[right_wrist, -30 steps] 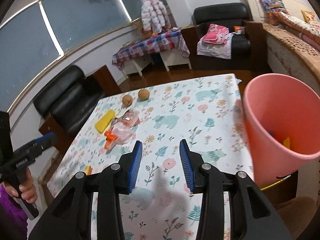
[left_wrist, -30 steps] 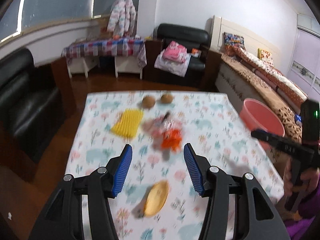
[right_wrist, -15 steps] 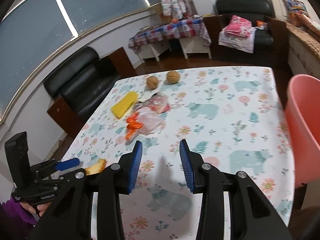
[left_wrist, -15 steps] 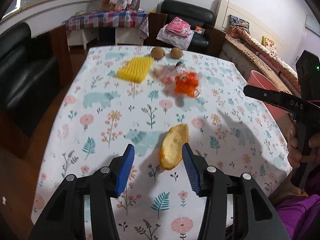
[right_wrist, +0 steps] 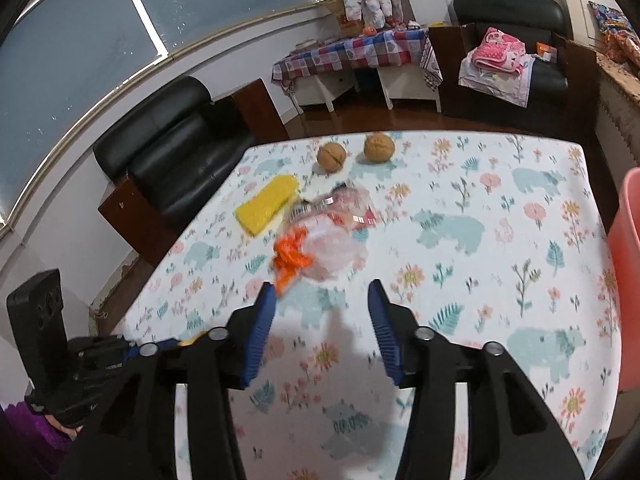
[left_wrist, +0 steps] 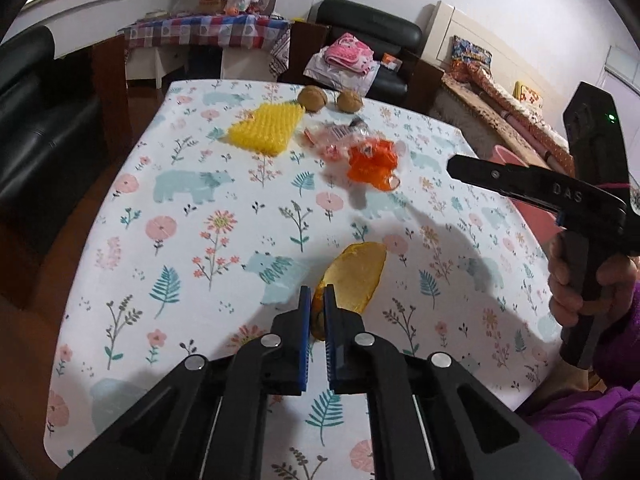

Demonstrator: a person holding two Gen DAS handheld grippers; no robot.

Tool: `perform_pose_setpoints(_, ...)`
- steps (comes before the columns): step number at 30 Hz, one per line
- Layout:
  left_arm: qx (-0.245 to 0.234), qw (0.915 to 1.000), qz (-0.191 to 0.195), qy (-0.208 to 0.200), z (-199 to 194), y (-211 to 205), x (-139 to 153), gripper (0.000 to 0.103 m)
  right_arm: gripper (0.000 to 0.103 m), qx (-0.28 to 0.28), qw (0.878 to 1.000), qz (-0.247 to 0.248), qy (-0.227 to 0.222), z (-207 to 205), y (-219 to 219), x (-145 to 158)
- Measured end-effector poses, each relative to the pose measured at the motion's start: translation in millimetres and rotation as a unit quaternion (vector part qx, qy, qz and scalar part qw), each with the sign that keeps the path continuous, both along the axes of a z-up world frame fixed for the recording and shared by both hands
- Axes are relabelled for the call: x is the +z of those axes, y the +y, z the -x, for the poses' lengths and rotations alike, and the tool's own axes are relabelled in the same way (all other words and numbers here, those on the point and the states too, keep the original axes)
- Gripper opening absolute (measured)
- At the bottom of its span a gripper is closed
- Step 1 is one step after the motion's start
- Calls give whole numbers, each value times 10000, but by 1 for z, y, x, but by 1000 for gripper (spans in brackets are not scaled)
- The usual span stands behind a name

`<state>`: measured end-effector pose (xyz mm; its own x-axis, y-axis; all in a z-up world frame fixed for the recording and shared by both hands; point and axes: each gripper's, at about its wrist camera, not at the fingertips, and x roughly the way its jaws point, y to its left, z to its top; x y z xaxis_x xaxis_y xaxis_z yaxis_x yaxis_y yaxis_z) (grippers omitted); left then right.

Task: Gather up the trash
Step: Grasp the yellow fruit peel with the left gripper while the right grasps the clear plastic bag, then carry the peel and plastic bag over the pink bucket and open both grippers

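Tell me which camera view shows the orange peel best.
The left wrist view: the orange peel lies on the floral tablecloth, its near edge pinched in the left gripper. The right wrist view shows only a yellow sliver behind the right gripper, which is open.

A home living room: a flowered tablecloth (left_wrist: 192,200), black armchairs (right_wrist: 168,136) at nine o'clock, folded laundry (right_wrist: 498,50) at one o'clock.
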<state>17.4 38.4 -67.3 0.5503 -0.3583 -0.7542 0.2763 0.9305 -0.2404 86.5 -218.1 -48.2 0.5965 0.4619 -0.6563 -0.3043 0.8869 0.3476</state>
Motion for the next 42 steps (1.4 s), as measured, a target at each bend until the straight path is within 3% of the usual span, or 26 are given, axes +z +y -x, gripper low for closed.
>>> perform_pose_setpoints(11,219,9996,182,-77,-2,14,10,5,52,317,9990,269,-179,-47,28,2)
perform_pose_setpoints(17,281,9994,206,-33,-2,16,9,5,52,281,9990,54,345,-70,19,-23)
perform_pose_setpoints(26,279,9994,176,-41,-3,11,12,5,52,569,9972,-249,426,-54,14,-31)
perform_pose_setpoints(29,294,9994,160,-62,-2,9,14,5,37,649,9971,-127,387,-45,15,-29)
perform_pose_setpoints(32,322,9993,152,-90,-2,8,17,5,33,667,9973,-1,303,-35,14,-25)
perform_pose_setpoints(42,198,9990,240,-330,-4,-14,35,5,32,243,9995,-148,107,4,-18,-6)
